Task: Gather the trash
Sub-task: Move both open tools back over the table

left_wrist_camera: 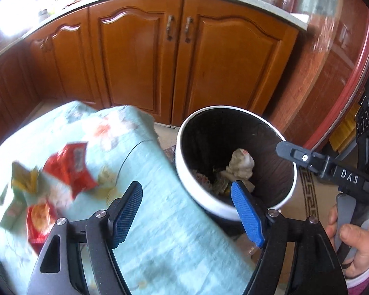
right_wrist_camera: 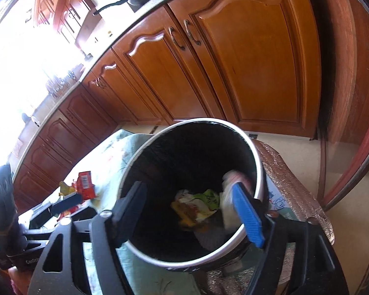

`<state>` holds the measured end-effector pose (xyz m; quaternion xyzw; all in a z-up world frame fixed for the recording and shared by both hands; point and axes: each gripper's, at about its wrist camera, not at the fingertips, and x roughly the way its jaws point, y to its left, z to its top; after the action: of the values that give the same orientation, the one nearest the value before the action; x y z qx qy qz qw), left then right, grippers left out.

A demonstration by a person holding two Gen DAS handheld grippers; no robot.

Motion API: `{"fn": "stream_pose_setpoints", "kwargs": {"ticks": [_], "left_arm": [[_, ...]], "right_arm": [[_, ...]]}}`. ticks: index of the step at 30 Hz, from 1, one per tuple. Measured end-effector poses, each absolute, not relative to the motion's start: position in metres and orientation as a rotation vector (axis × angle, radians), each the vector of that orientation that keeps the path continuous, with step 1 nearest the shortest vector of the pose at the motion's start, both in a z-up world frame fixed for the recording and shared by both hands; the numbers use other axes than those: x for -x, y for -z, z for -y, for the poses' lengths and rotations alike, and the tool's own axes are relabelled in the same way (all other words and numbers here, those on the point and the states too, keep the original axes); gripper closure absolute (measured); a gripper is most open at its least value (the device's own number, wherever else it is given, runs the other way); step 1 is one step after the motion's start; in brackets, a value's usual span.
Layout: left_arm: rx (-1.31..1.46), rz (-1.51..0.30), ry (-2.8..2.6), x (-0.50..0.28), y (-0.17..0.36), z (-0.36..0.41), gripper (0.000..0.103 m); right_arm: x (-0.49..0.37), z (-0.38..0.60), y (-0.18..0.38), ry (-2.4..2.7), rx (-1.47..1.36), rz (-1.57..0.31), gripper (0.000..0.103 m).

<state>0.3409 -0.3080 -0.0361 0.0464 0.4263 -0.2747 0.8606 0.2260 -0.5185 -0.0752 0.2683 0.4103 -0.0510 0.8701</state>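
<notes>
Both jaws wide, empty: left gripper (left_wrist_camera: 187, 211) over table (left_wrist_camera: 160, 221), right gripper (right_wrist_camera: 189, 211) over bin (right_wrist_camera: 258, 172). Wrappers (left_wrist_camera: 69, 167) blurred, bin trash (right_wrist_camera: 199, 206) partly hidden.

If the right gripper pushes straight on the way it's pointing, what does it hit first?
Probably the trash already lying in the bin: the open right gripper aims into its mouth, toward the green wrapper at the bottom. A crumpled white piece sits against its blue finger; depth is uncertain.

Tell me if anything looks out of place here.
Yes: wrappers, including a red wrapper, lie loose on the tablecloth beside the bin, which already holds crumpled paper.
</notes>
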Motion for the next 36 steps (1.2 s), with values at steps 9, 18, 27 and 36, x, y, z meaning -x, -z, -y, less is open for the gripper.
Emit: {"fn": "stream_pose_setpoints", "kwargs": {"ticks": [9, 18, 27, 36], "left_arm": [[0.011, -0.882, 0.438, -0.284, 0.049, 0.196, 0.027], [0.066, -0.875, 0.284, -0.245, 0.044, 0.102, 0.026], [0.104, -0.869, 0.165, -0.225, 0.031, 0.025, 0.026], [0.166, -0.821, 0.006, -0.223, 0.012, -0.047, 0.022]], "right_arm": [[-0.205, 0.458, 0.067, 0.013, -0.582, -0.845, 0.02], [-0.205, 0.371, 0.071, -0.137, -0.557, -0.915, 0.019], [-0.227, 0.302, 0.072, -0.266, -0.49, -0.959, 0.019], [-0.261, 0.267, 0.082, -0.329, -0.46, -0.995, 0.019]]}}
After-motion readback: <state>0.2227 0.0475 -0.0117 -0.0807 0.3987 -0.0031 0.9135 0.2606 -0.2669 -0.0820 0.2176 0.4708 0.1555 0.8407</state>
